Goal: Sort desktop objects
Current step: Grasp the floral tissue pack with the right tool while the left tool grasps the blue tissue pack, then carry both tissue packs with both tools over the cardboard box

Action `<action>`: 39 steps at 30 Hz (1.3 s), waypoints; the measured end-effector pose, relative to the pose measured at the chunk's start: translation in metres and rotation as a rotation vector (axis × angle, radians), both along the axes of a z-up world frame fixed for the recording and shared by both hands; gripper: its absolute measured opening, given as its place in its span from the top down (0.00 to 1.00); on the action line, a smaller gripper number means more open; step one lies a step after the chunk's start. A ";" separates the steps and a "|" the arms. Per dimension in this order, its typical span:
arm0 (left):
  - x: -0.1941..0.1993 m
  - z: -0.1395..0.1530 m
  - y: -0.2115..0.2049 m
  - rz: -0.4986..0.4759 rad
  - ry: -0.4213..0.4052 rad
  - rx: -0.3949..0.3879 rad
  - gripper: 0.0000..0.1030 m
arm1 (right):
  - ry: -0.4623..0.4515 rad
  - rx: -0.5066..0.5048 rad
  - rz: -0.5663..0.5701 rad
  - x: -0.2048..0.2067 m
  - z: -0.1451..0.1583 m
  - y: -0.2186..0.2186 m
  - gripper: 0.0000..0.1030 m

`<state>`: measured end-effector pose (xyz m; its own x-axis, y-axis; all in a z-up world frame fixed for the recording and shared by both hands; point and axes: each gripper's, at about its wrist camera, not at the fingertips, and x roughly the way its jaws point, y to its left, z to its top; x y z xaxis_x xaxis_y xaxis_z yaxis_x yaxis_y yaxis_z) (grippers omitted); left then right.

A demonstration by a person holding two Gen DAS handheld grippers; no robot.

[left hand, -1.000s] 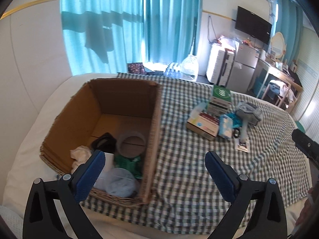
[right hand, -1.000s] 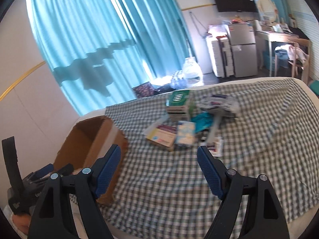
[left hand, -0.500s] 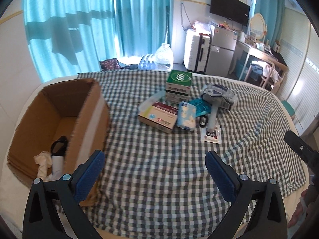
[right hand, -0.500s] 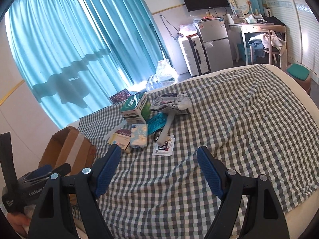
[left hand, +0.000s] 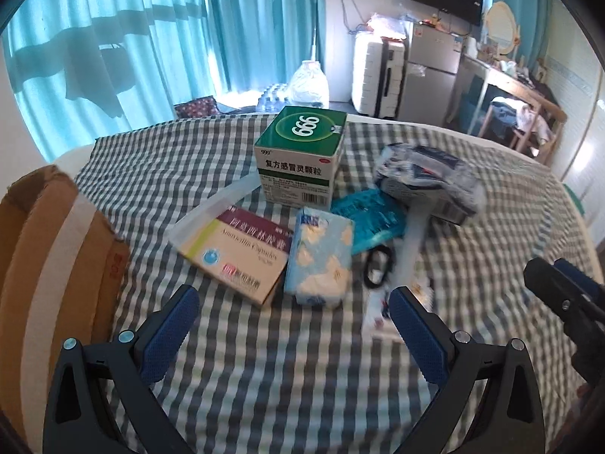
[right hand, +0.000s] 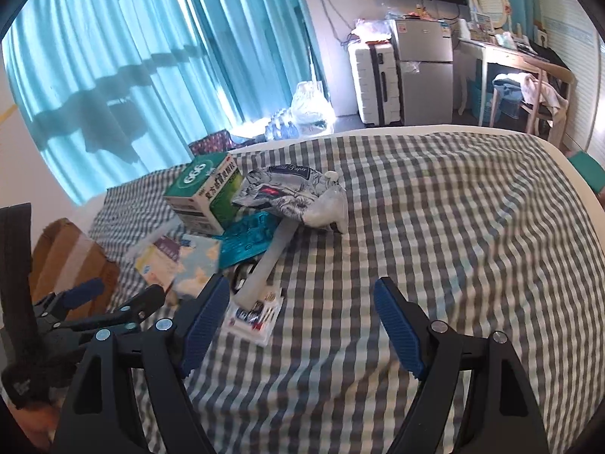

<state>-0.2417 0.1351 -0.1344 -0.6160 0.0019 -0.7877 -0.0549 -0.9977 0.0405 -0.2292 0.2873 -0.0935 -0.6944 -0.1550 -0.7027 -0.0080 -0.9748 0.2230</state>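
Note:
A pile of objects lies on the checked cloth: a green medicine box (left hand: 300,155) (right hand: 204,193), a purple-and-cream pill box (left hand: 236,251), a blue cloud-print tissue pack (left hand: 321,259) (right hand: 196,265), a teal blister pack (left hand: 368,219) (right hand: 247,242), a printed tissue packet (left hand: 427,178) (right hand: 291,193), a white tube (right hand: 268,261) and a small card (right hand: 253,316). My left gripper (left hand: 293,327) is open and empty just short of the pile. My right gripper (right hand: 298,319) is open and empty, its left finger next to the card.
A cardboard box (left hand: 49,261) (right hand: 64,257) stands at the left edge of the cloth. The left gripper shows in the right wrist view (right hand: 98,302). The right gripper's tip shows in the left wrist view (left hand: 559,291). Beyond the bed are curtains, a suitcase, a fridge and a desk.
Both grippers have swung from the cardboard box toward the pile and come closer to it. The box's inside is now out of view. Both stay open.

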 end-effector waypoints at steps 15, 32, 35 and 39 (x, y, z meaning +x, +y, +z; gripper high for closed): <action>-0.060 -0.054 0.022 -0.089 -0.030 -0.063 0.43 | -0.084 0.116 -0.005 -0.109 -0.050 -0.006 0.69; 0.052 0.027 -0.021 -0.158 0.006 0.081 0.51 | 0.072 0.001 -0.197 0.045 0.054 0.034 0.69; 0.069 0.045 -0.033 -0.141 0.013 0.093 0.51 | 0.085 -0.020 -0.191 0.071 0.071 0.021 0.69; 0.097 0.066 -0.045 -0.145 0.027 0.099 0.51 | 0.072 -0.079 -0.218 0.103 0.072 0.002 0.69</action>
